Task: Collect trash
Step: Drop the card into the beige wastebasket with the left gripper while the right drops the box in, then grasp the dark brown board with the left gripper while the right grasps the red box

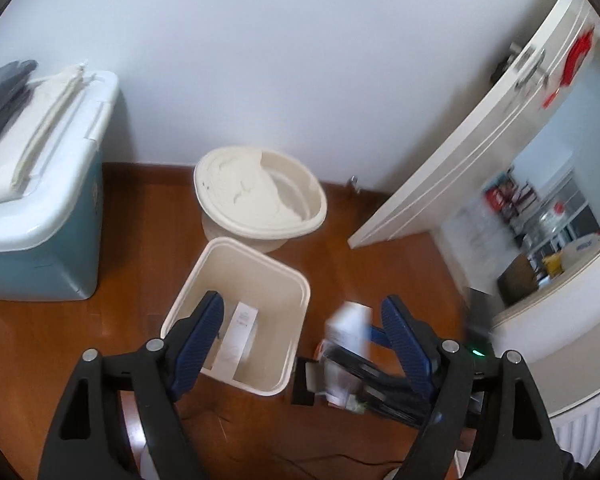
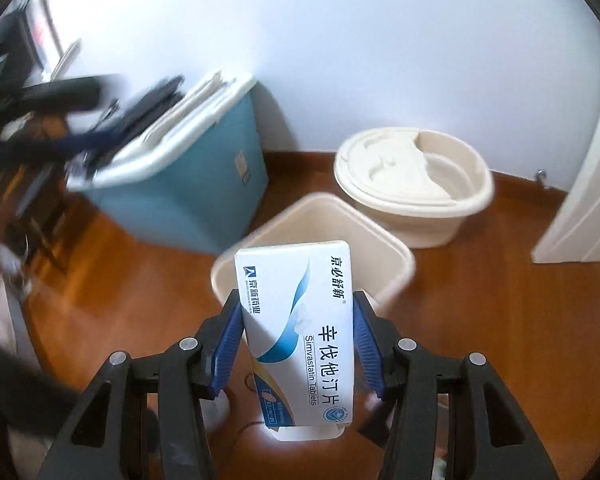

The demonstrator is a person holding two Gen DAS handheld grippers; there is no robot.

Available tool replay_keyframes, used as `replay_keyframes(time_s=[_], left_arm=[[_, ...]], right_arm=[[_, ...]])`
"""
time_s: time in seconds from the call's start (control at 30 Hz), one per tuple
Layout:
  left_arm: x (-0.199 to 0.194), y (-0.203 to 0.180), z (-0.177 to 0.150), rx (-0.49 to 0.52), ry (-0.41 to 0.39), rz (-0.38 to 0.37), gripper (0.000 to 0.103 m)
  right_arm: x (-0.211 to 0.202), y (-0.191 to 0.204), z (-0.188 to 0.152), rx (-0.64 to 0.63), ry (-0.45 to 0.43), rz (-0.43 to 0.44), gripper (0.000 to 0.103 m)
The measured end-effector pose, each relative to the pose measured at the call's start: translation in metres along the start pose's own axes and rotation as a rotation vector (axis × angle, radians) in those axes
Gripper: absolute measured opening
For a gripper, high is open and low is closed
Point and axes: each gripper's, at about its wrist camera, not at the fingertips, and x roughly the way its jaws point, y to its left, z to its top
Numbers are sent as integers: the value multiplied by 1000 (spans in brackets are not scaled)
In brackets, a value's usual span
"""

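A cream square bin stands open on the wooden floor, with a narrow white carton lying inside. My left gripper hangs above the bin's right edge, open, with nothing between its blue pads. To its lower right my right gripper shows blurred, carrying a white box. In the right wrist view, my right gripper is shut on that white and blue tablet box, held upright in front of the bin. The box hides most of the bin's inside there.
A blue cooler with a white lid and folded cloths stands left of the bin. Behind the bin sits a round cream swing-lid bin. A white door stands ajar at the right, with a radiator below it. A cable lies on the floor.
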Motion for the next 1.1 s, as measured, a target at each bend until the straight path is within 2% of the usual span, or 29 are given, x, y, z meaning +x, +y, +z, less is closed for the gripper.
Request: replay_keyframes(time_s=[0.13, 0.17, 0.2, 0.27, 0.33, 0.4, 0.57, 0.87, 0.97, 1.1], left_arm=[[5, 7, 3, 51, -19, 53, 81], [9, 10, 2, 48, -15, 59, 81], [12, 12, 2, 46, -8, 59, 81], [20, 17, 3, 60, 6, 87, 81], [20, 16, 3, 70, 8, 105, 81], [23, 17, 3, 78, 12, 112, 81], [33, -7, -11, 194, 43, 142, 81], [21, -85, -52, 318, 76, 18, 81], [16, -113, -71, 339, 92, -22, 81], [23, -148, -107, 449, 110, -25, 81]], right_arm=[[57, 8, 14, 28, 56, -77, 58], [71, 8, 14, 50, 76, -92, 66], [81, 6, 12, 70, 88, -109, 78], [103, 1, 5, 98, 107, -126, 85], [114, -1, 2, 115, 129, -143, 85], [105, -1, -1, 127, 100, -138, 85], [18, -18, -30, 178, -8, -172, 85], [-175, -39, -123, 339, -75, -375, 87], [-220, -41, -156, 411, -73, -423, 89], [-250, -56, -198, 499, -88, -452, 90]])
